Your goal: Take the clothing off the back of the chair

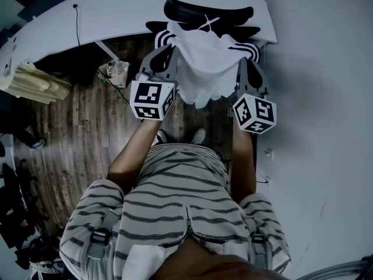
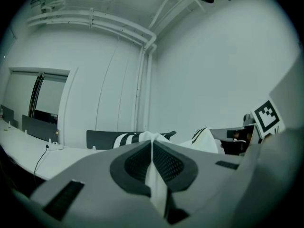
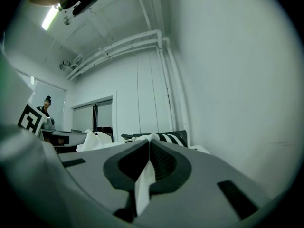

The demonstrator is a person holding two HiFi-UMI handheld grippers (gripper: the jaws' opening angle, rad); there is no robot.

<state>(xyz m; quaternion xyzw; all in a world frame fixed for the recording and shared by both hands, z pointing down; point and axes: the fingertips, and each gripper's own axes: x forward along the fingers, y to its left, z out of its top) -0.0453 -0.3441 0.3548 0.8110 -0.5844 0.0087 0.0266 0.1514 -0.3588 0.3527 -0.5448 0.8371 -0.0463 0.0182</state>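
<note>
Currently: mid-removal, lift-off step. White desk (image 1: 128, 13) runs along the far side, wood floor (image 1: 70, 144) below. The black chair (image 1: 192, 9) stands against the desk edge, its back nearest the person. The clothing (image 1: 201, 69), a white garment with black-striped cuffs, hangs spread between the two tools just in front of the chair back. Its striped parts lie close against the black frame, and whether any of it is draped over the back I cannot tell. The left gripper (image 1: 170, 50) holds the garment's left edge and the right gripper (image 1: 245, 62) its right edge, both pointing level toward the chair. In the left gripper view the jaws are closed down on a thin fold of white cloth (image 2: 156, 184) running between the pads. The right gripper view shows the same, a strip of cloth (image 3: 140, 184) pinched tight. Judgement: grasp is secured on both sides. The next move calls for drawing both hands back together, keeping them apart so the cloth stays spread, and watching that the cuffs do not snag.
</note>
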